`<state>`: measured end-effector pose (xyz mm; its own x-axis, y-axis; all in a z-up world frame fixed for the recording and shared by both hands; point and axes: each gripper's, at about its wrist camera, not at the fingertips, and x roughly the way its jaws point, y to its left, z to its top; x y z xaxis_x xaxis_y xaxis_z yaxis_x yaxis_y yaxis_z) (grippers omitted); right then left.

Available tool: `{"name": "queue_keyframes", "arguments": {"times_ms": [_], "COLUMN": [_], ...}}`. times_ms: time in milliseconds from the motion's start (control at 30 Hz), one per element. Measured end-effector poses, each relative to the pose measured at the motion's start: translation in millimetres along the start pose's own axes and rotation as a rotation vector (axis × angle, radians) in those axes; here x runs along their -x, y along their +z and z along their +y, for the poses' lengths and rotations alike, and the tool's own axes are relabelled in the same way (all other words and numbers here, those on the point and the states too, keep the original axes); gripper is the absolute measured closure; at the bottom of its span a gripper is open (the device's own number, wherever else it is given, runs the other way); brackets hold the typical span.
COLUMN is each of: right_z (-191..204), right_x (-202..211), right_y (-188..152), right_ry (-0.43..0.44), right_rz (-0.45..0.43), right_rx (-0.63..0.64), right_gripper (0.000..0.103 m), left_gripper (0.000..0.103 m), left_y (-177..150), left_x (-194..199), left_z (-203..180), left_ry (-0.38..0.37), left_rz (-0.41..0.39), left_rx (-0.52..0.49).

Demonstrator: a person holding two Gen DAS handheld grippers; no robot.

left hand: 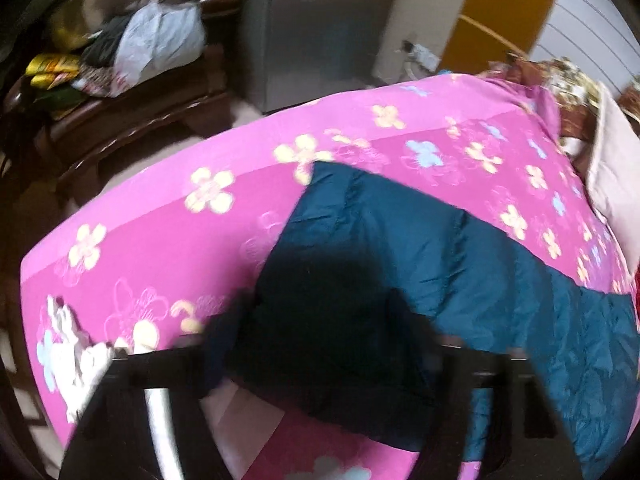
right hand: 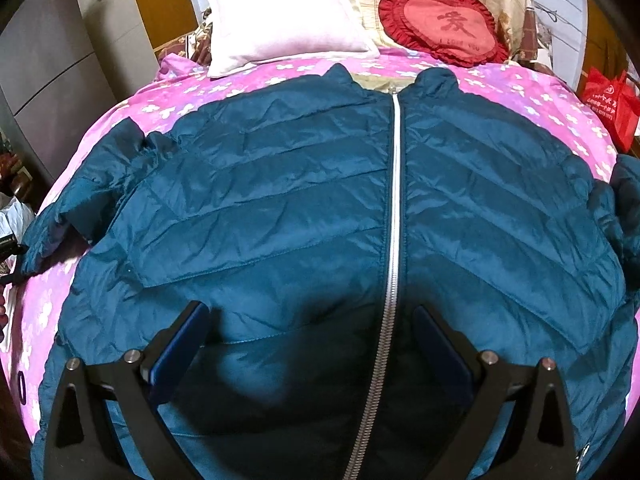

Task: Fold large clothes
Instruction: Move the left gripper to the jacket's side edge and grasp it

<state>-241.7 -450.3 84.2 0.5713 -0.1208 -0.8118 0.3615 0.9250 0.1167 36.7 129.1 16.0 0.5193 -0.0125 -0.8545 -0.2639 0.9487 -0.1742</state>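
A teal quilted jacket point(right hand: 280, 200) lies front up and zipped on the pink flowered bedsheet point(right hand: 520, 80), its silver zipper point(right hand: 394, 200) running down the middle. My right gripper point(right hand: 312, 320) hovers open over the lower front, one finger on each side of the zipper, holding nothing. The left wrist view is blurred. In it the jacket's sleeve point(left hand: 400, 240) runs in from the right, and its dark end fills the gap in my left gripper point(left hand: 328, 336), whose fingers press on it from both sides. The right wrist view shows that sleeve end point(right hand: 40, 236) at the bed's left edge.
A pale pillow point(right hand: 288, 28) and a red heart cushion point(right hand: 440, 24) lie at the head of the bed. A red bag point(right hand: 612, 104) stands to the right and a grey cabinet point(right hand: 48, 60) to the left. A wooden bench point(left hand: 132, 128) piled with bags stands beyond the bed's edge.
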Motion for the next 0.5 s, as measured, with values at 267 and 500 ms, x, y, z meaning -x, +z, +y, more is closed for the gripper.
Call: {"name": "queue_keyframes", "arguments": {"times_ms": [267,500], "right_z": [-1.6,-18.9], "right_x": [6.8,22.6], "right_y": [-1.9,-1.9], "right_ry": [0.002,-0.009], "right_rz": [-0.003,-0.023], "right_rx": [0.005,-0.025], "right_gripper": [0.000,0.000], "left_gripper": [0.103,0.103], "left_y": [-8.6,-36.9], "left_x": [57.6,144.8], "left_z": [-32.5,-122.2], "left_ry": [-0.216,-0.398], "left_rz": [-0.052,-0.148], "left_rx": [-0.047,-0.231]}}
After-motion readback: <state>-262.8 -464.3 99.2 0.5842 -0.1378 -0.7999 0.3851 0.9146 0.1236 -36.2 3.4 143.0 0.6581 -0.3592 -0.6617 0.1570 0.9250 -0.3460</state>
